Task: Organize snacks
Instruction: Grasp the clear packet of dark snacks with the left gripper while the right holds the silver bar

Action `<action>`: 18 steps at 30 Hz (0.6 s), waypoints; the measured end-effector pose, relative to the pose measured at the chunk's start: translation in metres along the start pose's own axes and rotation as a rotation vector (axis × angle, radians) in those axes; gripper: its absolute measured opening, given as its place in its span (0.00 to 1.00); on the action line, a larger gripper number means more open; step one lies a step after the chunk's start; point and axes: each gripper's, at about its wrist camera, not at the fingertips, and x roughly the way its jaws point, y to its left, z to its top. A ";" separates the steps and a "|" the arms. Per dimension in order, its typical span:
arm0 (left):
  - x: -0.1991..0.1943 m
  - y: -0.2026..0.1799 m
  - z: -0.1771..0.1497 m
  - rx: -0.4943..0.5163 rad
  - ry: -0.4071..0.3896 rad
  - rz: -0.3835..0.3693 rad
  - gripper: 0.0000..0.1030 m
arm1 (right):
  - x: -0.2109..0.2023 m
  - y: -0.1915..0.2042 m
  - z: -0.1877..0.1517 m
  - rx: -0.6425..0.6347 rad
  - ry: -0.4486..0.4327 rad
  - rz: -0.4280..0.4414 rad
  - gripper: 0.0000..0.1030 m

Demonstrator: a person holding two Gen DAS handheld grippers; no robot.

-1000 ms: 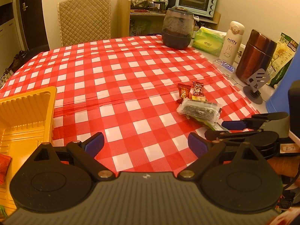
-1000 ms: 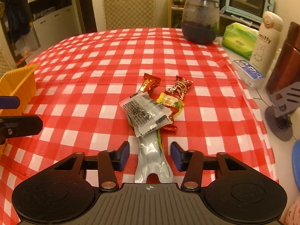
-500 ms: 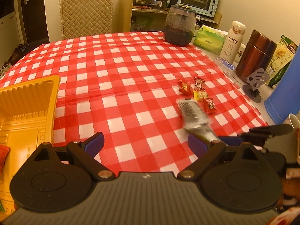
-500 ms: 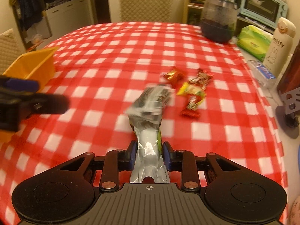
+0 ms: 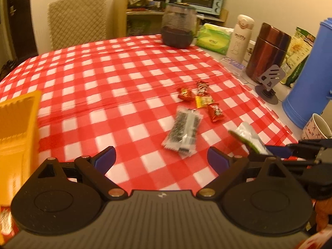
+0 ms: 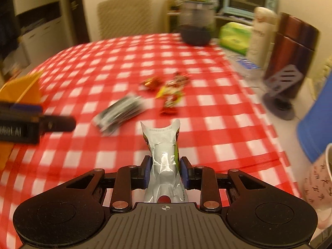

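My right gripper (image 6: 164, 169) is shut on a silver and green snack packet (image 6: 162, 145) and holds it above the red checked tablecloth; the packet also shows in the left wrist view (image 5: 247, 139). A clear packet of dark snacks (image 5: 183, 131) lies on the cloth, blurred in the right wrist view (image 6: 119, 114). Several small red and yellow candies (image 5: 202, 100) lie just beyond it. My left gripper (image 5: 160, 158) is open and empty, low over the cloth. A yellow plastic tray (image 5: 14, 128) stands at the left.
Along the right edge stand a blue jug (image 5: 309, 78), a patterned cup (image 5: 315, 127), a brown canister (image 5: 267, 54), a grey phone stand (image 5: 268, 81), a white flask (image 5: 239, 37) and a green tissue pack (image 5: 213, 38). A dark jar (image 5: 178, 28) stands at the far end.
My right gripper closed on the silver packet and lifted it back off the cloth. The clear dark-snack packet slid off it and lies on the cloth to the left.
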 end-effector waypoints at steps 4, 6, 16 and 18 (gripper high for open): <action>0.021 -0.011 0.006 0.058 -0.012 -0.020 0.84 | 0.001 -0.013 0.010 0.072 -0.033 -0.030 0.29; 0.032 -0.016 0.008 0.089 -0.017 -0.029 0.78 | 0.001 -0.018 0.015 0.101 -0.043 -0.038 0.29; 0.079 -0.032 0.014 0.161 0.000 -0.045 0.57 | 0.004 -0.031 0.022 0.183 -0.047 -0.055 0.29; 0.085 -0.033 0.015 0.169 0.007 -0.040 0.51 | 0.004 -0.031 0.022 0.187 -0.050 -0.055 0.29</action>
